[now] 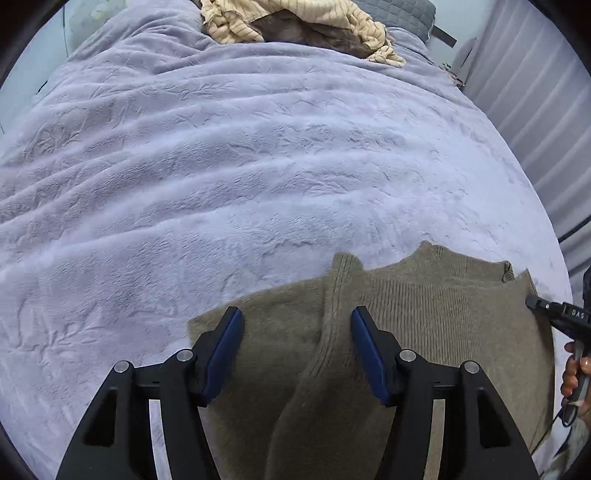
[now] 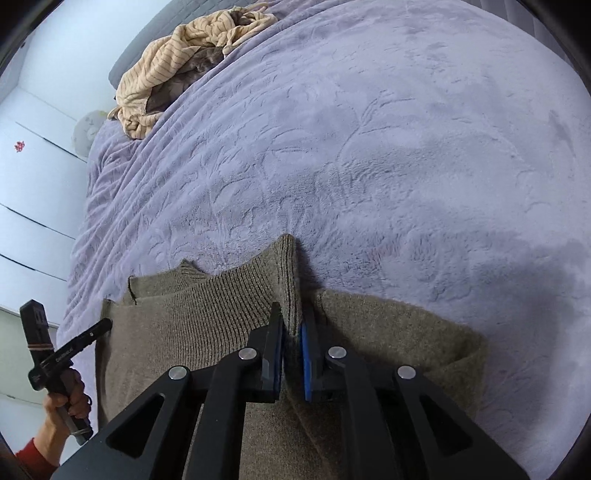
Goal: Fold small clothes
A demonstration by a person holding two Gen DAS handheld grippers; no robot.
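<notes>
A brown knit sweater (image 1: 436,306) lies flat on the lavender blanket at the near edge of the bed. In the left wrist view my left gripper (image 1: 296,314) stands open above it. A folded-in sleeve (image 1: 332,332) runs between the blue pads, and neither pad presses on it. In the right wrist view my right gripper (image 2: 293,314) is shut on a raised ridge of the sweater (image 2: 192,325), pinching the ribbed sleeve (image 2: 286,266) that stands up just beyond the fingertips.
The fleece blanket (image 1: 258,166) covers the whole bed. A heap of cream striped and dark clothes (image 1: 295,22) (image 2: 166,74) lies at the far end. A pleated curtain (image 1: 535,110) borders one side and white cupboard doors (image 2: 33,192) the other. A hand (image 2: 70,398) holds the left gripper's handle.
</notes>
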